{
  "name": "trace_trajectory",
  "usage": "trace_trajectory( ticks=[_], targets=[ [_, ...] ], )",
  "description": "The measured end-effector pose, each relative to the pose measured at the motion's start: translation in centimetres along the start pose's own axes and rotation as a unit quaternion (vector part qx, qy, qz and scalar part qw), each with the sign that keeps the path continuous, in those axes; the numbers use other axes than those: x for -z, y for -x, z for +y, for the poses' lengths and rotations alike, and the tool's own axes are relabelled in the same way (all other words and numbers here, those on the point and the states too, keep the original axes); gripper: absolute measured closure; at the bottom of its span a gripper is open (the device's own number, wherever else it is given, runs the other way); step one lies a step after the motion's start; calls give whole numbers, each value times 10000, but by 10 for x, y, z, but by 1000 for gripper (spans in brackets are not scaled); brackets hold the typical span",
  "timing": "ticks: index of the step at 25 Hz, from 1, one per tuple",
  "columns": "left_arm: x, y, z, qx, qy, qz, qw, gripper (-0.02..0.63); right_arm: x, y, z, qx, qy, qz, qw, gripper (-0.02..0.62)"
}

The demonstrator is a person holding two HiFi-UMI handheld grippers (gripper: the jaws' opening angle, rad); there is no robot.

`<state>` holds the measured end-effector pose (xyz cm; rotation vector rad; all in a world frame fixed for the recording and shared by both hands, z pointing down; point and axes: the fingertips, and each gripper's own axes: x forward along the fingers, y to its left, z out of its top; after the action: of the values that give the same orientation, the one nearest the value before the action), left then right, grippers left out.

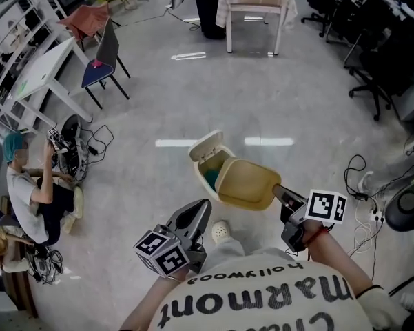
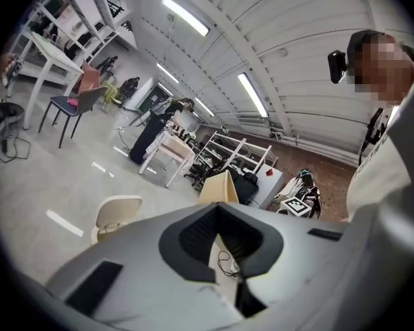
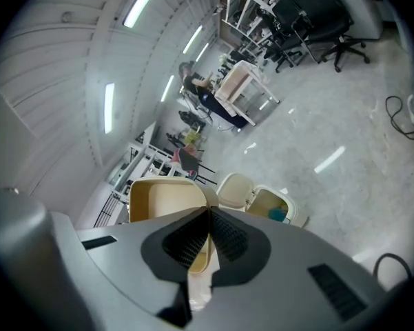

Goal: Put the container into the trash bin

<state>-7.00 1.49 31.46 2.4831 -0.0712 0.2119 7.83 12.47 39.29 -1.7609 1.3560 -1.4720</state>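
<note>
Floor (image 1: 193,95) of an open workroom fills the head view. Table (image 1: 251,2) at 12 o'clock, chair (image 1: 103,57) at 10, seated person (image 1: 34,192) at 9.

Bin (image 1: 205,158) sits dead centre on the floor, lid (image 1: 208,142) flipped back, mouth open. Teal scrap (image 1: 211,178) already lies inside.

Container (image 1: 248,183), a beige tub, is in the air at the bin's 4 o'clock. Its near edge overlaps the bin's rim in this view. Not in yet.

Right gripper (image 1: 281,194) holds it from 4 o'clock. Its own view shows the pads pressed onto the container's (image 3: 167,198) wall at the rim, a thin edge grip. The open bin (image 3: 272,202) lies just past it at 3 o'clock.

Left gripper (image 1: 198,212) hangs at the container's 7 o'clock, well apart from it. Its jaw tips meet with nothing between them.

Step in hand, by my read: carry the tub over the mouth and drop it.
- Move it toward 10 o'clock until it is centred over the opening, not over the rim.
- The tub looks nearly as wide as the mouth, so tip it narrow end down.
- Open the jaws only once it is low. An edge grip can let it swing.
- Clear the raised lid.
- Left gripper seems unneeded; hold it out of the way.
</note>
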Motion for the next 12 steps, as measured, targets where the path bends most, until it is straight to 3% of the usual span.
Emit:
trace_trajectory(
  ticks=[6,12],
  targets=[
    [-47,-16,26,467,-61,64,9989,615,-28,-34,27,18,-52,-318,9995,584],
    [-67,-24,51,545,-254,5,9982,615,-30,-63,37,2,19,-278,9996,584]
  ],
)
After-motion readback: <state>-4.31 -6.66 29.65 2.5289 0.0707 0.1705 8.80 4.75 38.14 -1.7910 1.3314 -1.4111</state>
